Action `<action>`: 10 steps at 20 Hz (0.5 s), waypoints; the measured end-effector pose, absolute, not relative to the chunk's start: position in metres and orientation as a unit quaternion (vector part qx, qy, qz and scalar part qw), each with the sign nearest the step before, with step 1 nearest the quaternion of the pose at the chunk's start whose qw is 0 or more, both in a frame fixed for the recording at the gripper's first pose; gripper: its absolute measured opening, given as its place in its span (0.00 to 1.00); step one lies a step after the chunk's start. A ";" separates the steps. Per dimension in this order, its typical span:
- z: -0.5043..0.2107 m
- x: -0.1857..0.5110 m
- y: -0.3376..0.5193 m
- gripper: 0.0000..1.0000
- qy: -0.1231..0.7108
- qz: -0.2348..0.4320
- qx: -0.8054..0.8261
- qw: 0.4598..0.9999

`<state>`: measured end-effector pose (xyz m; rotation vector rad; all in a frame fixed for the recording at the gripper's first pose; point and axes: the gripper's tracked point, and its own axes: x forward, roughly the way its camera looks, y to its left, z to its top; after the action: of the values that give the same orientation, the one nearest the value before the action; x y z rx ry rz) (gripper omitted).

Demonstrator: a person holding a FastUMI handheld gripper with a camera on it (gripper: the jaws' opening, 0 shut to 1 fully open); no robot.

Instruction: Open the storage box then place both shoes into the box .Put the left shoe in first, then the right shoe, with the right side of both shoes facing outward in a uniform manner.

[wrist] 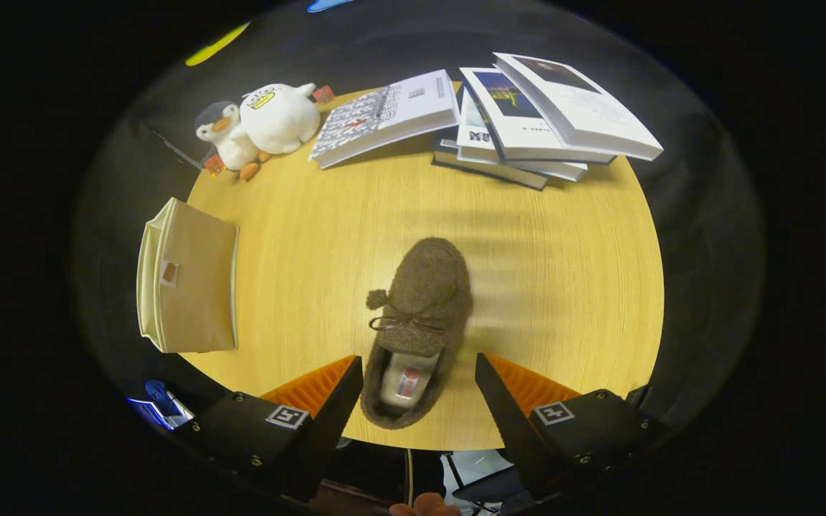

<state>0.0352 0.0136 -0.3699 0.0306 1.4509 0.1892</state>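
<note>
A brown fuzzy slipper with a bow and pompom lies on the round wooden table, toe pointing away from me. Its heel end sits between my fingers, and there is a gap to each of them. My gripper is open and nothing is pressed by the fingers. A beige fabric storage box stands at the table's left edge, well left of the fingers, with its lid side closed as far as I can tell.
Two white plush penguins sit at the far left of the table. Several books lie stacked and fanned along the far edge. A fingertip of a person shows below the table's near edge.
</note>
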 end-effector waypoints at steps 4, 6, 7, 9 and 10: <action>-0.398 0.029 -0.001 0.98 0.682 0.077 0.009 0.727; -0.409 0.030 -0.006 0.98 0.690 0.072 0.005 0.720; -0.415 0.030 -0.007 0.98 0.694 0.070 0.005 0.716; -0.427 0.031 -0.008 0.98 0.703 0.070 0.002 0.708; -0.431 0.030 -0.009 0.98 0.706 0.067 -0.001 0.705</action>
<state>0.0300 -0.0094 -0.4314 -0.0021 1.5688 0.1495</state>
